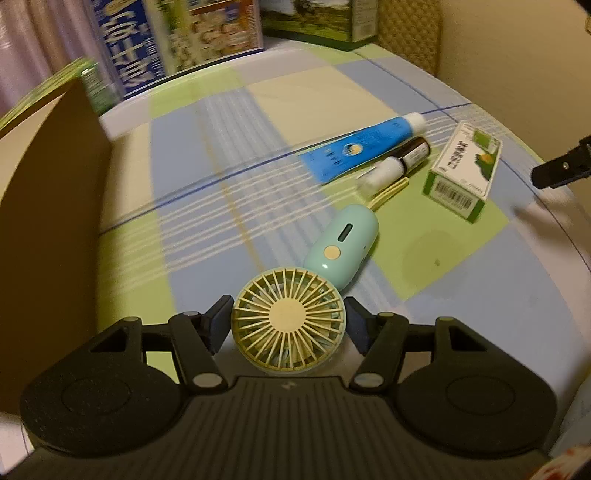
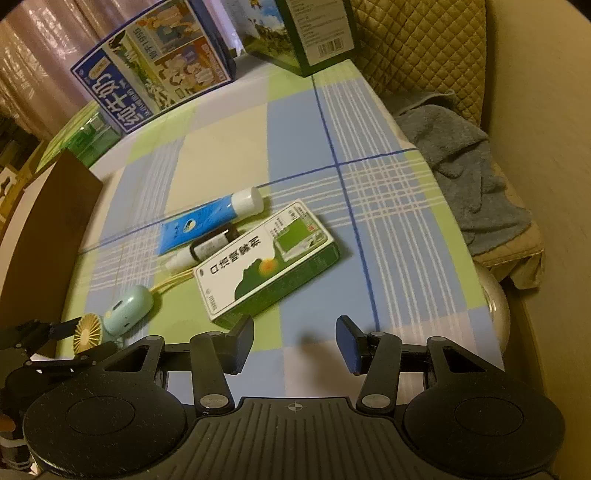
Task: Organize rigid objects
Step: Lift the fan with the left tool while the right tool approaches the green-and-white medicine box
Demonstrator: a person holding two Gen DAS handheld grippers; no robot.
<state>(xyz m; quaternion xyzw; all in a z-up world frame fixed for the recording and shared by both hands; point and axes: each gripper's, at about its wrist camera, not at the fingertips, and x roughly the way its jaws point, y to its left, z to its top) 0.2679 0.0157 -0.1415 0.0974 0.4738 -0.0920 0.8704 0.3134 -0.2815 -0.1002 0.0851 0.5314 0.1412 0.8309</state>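
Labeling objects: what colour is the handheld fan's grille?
Pale yellow grille on a mint-green handle; clearest in the left wrist view.

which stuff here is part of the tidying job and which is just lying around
Part of the job:
- handheld fan, between the left gripper fingers
- blue tube
- small brown bottle
- green-and-white box
- brown cardboard box

Just lying about:
- blue milk carton
- dark green carton
- grey towel
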